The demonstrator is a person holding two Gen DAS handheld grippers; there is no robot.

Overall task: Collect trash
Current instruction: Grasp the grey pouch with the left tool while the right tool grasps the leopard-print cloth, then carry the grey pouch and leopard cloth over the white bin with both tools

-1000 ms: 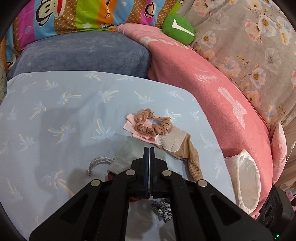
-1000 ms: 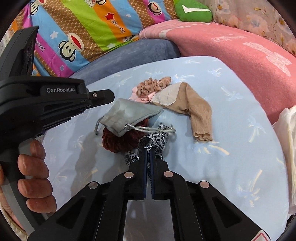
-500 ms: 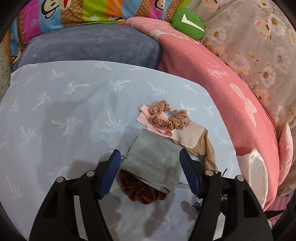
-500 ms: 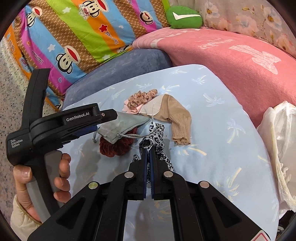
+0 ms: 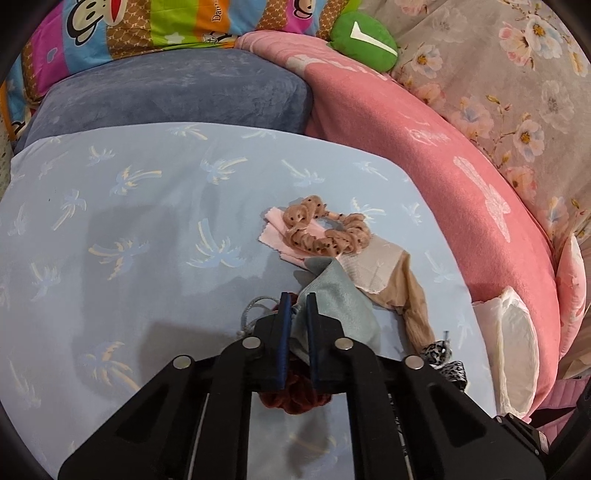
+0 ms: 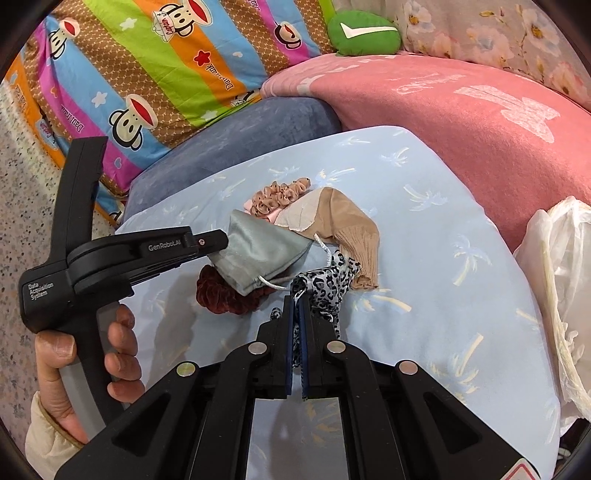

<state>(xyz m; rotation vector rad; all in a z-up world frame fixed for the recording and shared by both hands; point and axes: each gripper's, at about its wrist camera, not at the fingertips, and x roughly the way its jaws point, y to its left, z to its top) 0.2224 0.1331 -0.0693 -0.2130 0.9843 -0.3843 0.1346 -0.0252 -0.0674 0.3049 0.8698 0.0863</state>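
A small pile lies on the light blue palm-print sheet (image 5: 147, 221). My left gripper (image 5: 295, 302) is shut on the grey drawstring pouch (image 5: 340, 306), which shows in the right wrist view (image 6: 258, 254) lifted at one edge over a dark red scrunchie (image 6: 221, 295). My right gripper (image 6: 295, 302) is shut on a leopard-print scrunchie (image 6: 325, 284). A tan dotted scrunchie (image 5: 321, 232) lies on a pink cloth (image 5: 280, 240), beside a beige stocking (image 5: 402, 288).
A white plastic bag (image 6: 557, 288) stands open at the right edge of the bed, also in the left wrist view (image 5: 513, 350). A pink blanket (image 5: 443, 147), a grey-blue cushion (image 5: 166, 96), a striped monkey-print pillow (image 6: 166, 66) and a green plush (image 6: 362, 33) ring the far side.
The left gripper opened around the grey pouch, then closed on its edge and raised it. The right gripper stayed shut on the leopard scrunchie and lifted slightly.
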